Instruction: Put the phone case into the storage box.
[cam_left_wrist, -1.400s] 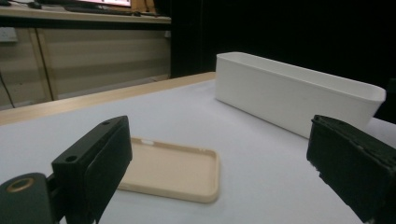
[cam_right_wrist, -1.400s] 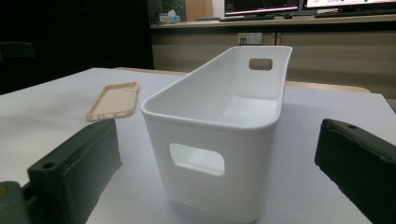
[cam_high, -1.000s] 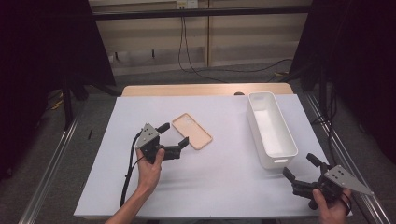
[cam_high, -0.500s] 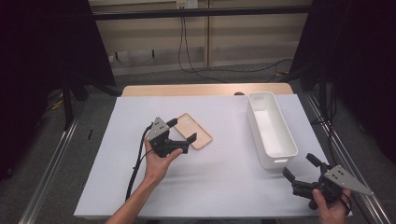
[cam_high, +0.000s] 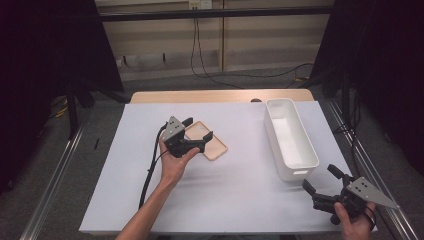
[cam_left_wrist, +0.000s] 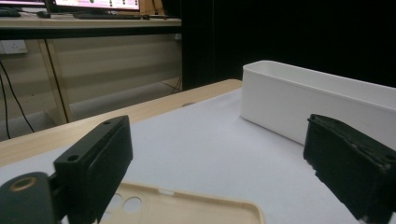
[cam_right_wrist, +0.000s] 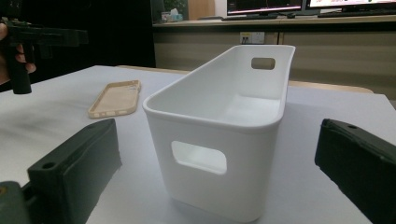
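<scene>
The left gripper (cam_high: 197, 135) hovers over the phone case (cam_high: 211, 145), which lies flat near the middle of the white-covered table (cam_high: 240, 200). Its jaws stand wide apart, one on each side of the case's upper end, and have just been closing slightly; the pads grip nothing. In the left gripper view the case (cam_left_wrist: 187, 207) is cut off by the bottom edge and partly covered by the left jaw, so contact between jaw and case cannot be determined. The white bin (cam_high: 291, 137) stands along the table's right edge, well apart from the case. The right gripper (cam_high: 322, 182) sits at the table's near right corner, released, jaws spread and empty, just short of the bin's near end. In the right gripper view the bin (cam_right_wrist: 219, 154) hides the table behind it.
</scene>
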